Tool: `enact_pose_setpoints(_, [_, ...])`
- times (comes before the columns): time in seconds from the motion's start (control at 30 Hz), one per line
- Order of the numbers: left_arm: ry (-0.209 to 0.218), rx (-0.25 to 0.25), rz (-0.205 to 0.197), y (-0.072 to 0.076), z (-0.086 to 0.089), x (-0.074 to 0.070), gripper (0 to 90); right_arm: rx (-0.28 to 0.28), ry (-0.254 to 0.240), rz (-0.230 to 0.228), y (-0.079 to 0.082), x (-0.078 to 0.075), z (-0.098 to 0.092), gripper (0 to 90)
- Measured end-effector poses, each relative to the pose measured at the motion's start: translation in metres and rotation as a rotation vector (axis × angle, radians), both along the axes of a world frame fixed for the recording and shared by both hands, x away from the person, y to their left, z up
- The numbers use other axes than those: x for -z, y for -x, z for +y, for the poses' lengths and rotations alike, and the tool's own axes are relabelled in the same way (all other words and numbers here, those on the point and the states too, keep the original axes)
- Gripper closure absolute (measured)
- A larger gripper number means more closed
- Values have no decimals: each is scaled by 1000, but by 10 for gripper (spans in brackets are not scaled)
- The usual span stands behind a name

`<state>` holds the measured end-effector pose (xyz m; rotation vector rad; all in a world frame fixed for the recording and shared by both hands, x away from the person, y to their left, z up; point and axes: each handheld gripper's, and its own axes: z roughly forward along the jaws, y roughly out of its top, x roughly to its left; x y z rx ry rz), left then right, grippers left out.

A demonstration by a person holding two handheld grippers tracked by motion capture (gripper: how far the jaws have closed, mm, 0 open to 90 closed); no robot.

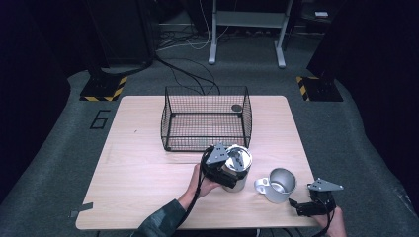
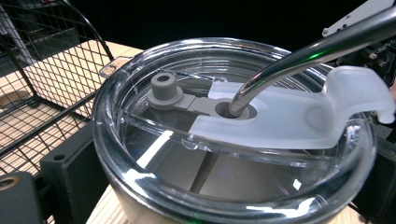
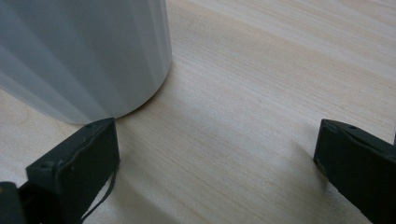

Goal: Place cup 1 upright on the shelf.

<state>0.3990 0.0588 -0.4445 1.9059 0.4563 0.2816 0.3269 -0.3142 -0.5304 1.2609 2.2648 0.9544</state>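
A steel tumbler (image 1: 238,170) with a clear lid (image 2: 224,154) sits just in front of the wire basket (image 1: 170,123). My left gripper (image 1: 223,170) is shut on its body, one black jaw on each side. A bent metal straw (image 2: 299,58) passes through the lid's hole, beside a frosted flap (image 2: 299,119). To the right a silver mug (image 1: 280,185) stands upright, handle to the left. My right gripper (image 1: 302,206) rests low near the table's front right corner. It is open, and the mug's ribbed wall (image 3: 84,51) rises just beyond its left jaw.
The black wire basket stands at the back middle of the wooden table (image 1: 143,173), with a small dark round object (image 1: 236,107) in its far right corner. Its mesh (image 2: 42,70) is close to the tumbler's left. Cables and a stand lie on the floor beyond.
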Motion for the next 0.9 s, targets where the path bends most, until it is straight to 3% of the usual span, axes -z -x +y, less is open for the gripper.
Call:
enact_pose_setpoints(0.33, [21,-16,-1,-1,11,-4,38,6,-3,1,0,0,0,0])
enact_pose_setpoints(0.9, [15,-71,-25,-1,38,-18,38,6,-2,1,1,0,0,0])
